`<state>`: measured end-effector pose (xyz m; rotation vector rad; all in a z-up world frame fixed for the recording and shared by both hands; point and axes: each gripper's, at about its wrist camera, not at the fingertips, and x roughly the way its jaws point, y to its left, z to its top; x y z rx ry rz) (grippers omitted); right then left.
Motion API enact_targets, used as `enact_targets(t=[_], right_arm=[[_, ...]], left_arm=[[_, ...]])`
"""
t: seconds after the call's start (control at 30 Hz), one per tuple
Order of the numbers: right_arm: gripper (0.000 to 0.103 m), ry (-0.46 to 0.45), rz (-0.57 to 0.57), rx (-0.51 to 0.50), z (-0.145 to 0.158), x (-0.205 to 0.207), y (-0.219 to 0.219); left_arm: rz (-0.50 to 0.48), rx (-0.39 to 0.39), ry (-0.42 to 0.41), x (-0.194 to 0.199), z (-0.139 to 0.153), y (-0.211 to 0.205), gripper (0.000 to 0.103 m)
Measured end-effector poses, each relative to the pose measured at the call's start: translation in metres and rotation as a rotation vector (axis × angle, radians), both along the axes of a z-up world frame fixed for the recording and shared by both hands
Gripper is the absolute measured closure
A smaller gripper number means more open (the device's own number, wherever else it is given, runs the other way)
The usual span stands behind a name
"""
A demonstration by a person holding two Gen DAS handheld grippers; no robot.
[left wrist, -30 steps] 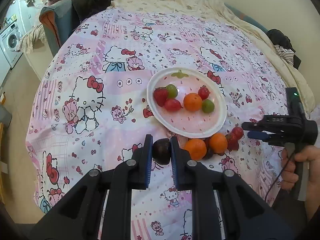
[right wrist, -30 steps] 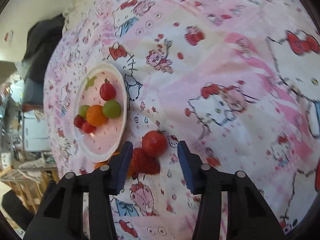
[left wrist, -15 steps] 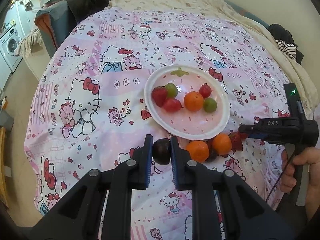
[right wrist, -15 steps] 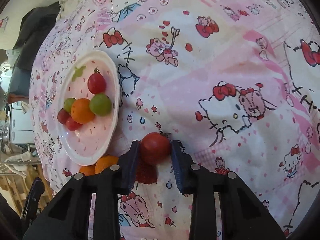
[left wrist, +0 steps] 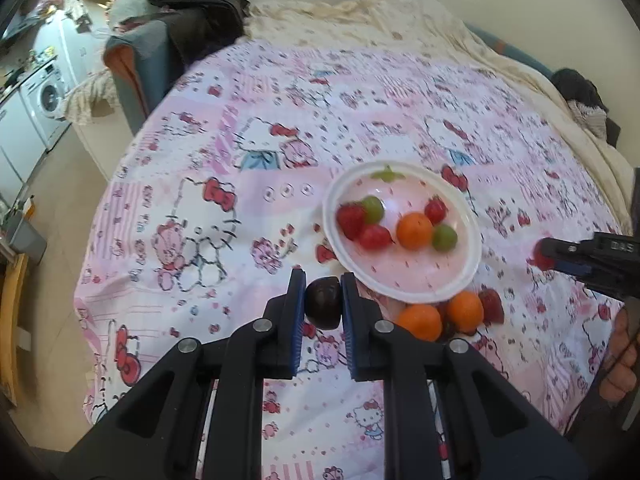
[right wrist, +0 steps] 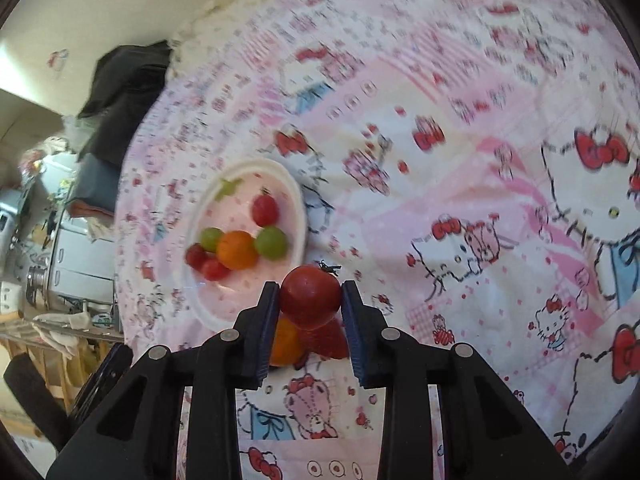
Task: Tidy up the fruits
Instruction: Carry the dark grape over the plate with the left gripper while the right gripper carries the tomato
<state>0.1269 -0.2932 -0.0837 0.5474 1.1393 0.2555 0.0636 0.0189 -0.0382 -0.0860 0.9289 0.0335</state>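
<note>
A white plate (left wrist: pixel 468 276) on the Hello Kitty bedcover holds strawberries, green grapes, an orange (left wrist: pixel 414 231) and a cherry tomato. My left gripper (left wrist: pixel 323 304) is shut on a dark plum (left wrist: pixel 323 307), held above the cover just before the plate's near-left rim. My right gripper (right wrist: pixel 309 300) is shut on a red tomato (right wrist: pixel 310 295), lifted above a strawberry (right wrist: pixel 326 338) and an orange (right wrist: pixel 285 344) lying beside the plate (right wrist: pixel 294 196). In the left wrist view the right gripper (left wrist: pixel 544 258) is at the right with the tomato. Two oranges (left wrist: pixel 420 322) and a strawberry (left wrist: pixel 492 306) lie off the plate.
The bed's left edge drops to the floor, with a washing machine (left wrist: pixel 44 96) and a chair with dark clothes (left wrist: pixel 192 20) beyond. A cream blanket (left wrist: pixel 400 20) lies at the far side. A wooden rack (right wrist: pixel 48 344) stands off the bed.
My right gripper closed on the red tomato and lifted it off the cover. My left gripper kept its hold on the plum and rose slightly.
</note>
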Motion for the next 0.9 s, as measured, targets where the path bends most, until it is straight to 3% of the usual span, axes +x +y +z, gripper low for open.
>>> enact_targets(t=[0.4, 0.67, 0.9], right_arm=[[0.070, -0.265, 0.113, 0.048, 0.062, -0.009, 0.028], [0.070, -0.297, 0.180, 0.024, 0.071, 0.010, 0.049], [0.070, -0.288, 0.203, -0.001, 0.066, 0.031, 0.057]], left_arm=[[0.071, 0.018, -0.116, 0.002, 0.031, 0.018, 0.089], [0.006, 0.036, -0.133, 0.036, 0.049, 0.006, 0.089], [-0.050, 0.049, -0.109, 0.067, 0.044, -0.008, 0.089]])
